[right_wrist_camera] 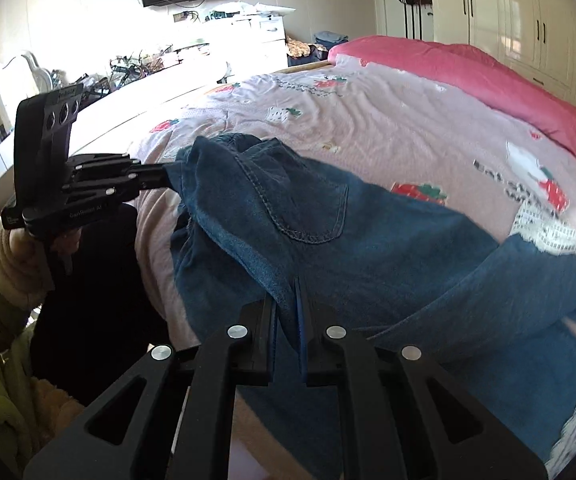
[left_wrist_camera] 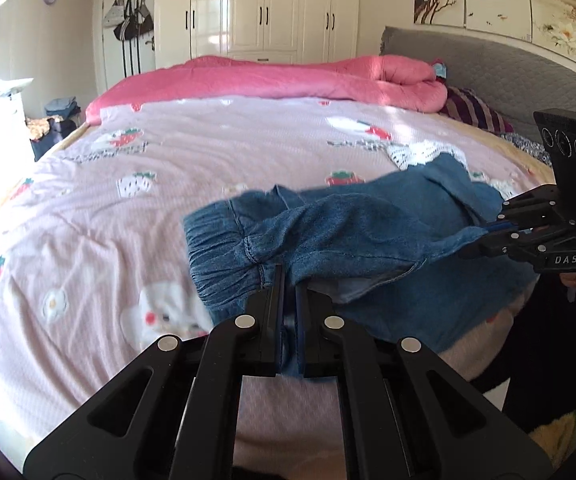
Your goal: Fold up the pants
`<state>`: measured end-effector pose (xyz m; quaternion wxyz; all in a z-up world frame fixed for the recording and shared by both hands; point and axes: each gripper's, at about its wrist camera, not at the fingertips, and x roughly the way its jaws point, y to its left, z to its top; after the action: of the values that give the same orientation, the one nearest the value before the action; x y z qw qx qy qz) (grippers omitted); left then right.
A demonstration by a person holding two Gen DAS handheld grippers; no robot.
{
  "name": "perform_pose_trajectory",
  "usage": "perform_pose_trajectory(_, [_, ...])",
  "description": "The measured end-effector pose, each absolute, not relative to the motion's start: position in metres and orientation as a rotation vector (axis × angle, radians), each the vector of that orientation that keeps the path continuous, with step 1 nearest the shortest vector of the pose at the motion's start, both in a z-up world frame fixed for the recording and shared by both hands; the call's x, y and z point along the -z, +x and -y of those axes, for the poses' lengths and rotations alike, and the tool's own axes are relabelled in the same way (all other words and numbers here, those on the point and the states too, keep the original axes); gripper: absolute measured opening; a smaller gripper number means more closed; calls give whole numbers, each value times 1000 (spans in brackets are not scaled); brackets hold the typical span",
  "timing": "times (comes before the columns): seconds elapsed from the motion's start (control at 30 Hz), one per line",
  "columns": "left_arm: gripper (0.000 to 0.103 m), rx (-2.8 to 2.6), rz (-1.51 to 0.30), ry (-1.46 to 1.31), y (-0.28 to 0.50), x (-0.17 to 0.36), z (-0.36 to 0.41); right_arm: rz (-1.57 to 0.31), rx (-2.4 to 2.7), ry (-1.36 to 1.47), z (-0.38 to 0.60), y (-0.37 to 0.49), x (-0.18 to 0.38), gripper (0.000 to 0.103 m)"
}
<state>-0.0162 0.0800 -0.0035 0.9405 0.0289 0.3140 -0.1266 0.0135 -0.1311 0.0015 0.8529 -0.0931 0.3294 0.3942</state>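
Left wrist view: left claw [left_wrist_camera: 288,280] clamped narrow on the gathered waistband of the jeans [left_wrist_camera: 368,224]. Right wrist view: right claw [right_wrist_camera: 288,296] pinched on a denim edge below the back pocket [right_wrist_camera: 308,216].
Location: jeans partly lifted between both claws, the rest draped over the near edge of the bed [left_wrist_camera: 208,160].
Risk: uneven pull may slip a thin pinch free; hanging cloth may slide off the bed, skewing the fold.

Each wrist camera sits close behind its own fingers at the bed's near edge, facing across it; both views share the jeans [left_wrist_camera: 368,220] and bedspread [right_wrist_camera: 388,120].
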Motion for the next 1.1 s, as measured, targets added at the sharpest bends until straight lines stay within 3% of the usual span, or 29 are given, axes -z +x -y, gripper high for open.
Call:
perform_pose_trajectory(0.47, [1, 206, -824, 21, -17, 24, -80, -806, -810, -180, 116, 1, 42, 11])
perform_pose_trajectory(0.67, [2, 215, -831, -1, -19, 22, -83, -807, -835, -106, 125, -2, 22, 16])
perform_pose_trajectory(0.7, [2, 216, -825, 2, -20, 20, -83, -786, -845, -93, 128, -4, 14, 19])
perform_pose_trajectory(0.73, [2, 217, -823, 1, -21, 19, -82, -768, -858, -71, 131, -6, 4, 33])
perform_pose_trajectory(0.77, [2, 216, -822, 3, -21, 19, -82, -743, -865, -36, 135, -7, -5, 54])
perform_pose_trajectory(0.8, [2, 217, -824, 4, -21, 19, -82, -725, -865, -7, 137, -5, -13, 60])
perform_pose_trajectory(1.0, [2, 215, -829, 12, -27, 18, -81, -723, -793, 12, 127, 20, -14, 61])
perform_pose_trajectory(1.1, [3, 215, -830, 28, -31, 15, -81, -825, -710, -91, 112, 28, 17, 48])
